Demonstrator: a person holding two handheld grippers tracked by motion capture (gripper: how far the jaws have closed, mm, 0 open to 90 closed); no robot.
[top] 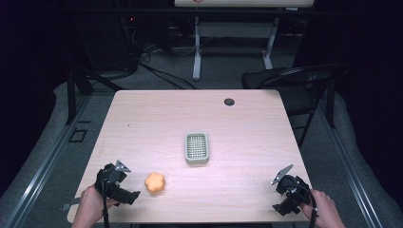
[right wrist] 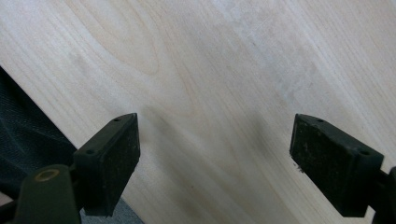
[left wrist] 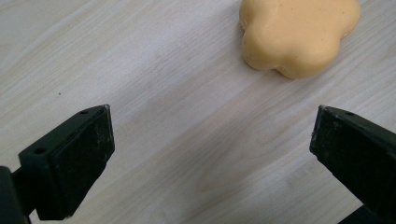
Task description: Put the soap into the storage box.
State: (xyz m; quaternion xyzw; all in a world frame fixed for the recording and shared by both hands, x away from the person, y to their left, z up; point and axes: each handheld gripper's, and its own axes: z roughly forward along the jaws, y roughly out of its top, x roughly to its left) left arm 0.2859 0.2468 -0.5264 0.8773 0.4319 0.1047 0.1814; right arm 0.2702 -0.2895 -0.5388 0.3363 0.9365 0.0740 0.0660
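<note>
Left gripper [top: 124, 186] gaping wide, empty, near-left on worktop [top: 142, 118] w/ orange blob [top: 155, 183] just right of it, tray [top: 196, 147] mid-table; right gripper [top: 285, 190] wide, empty, near-right; I'd centre jaws round blob before squeezing, prob soft.

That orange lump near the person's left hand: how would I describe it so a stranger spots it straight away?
On the wooden table, look near the front edge, just beside the left gripper. The orange flower-shaped piece lies there, soft-lobed and bright, unlike the grey gridded tray at the centre.
</note>
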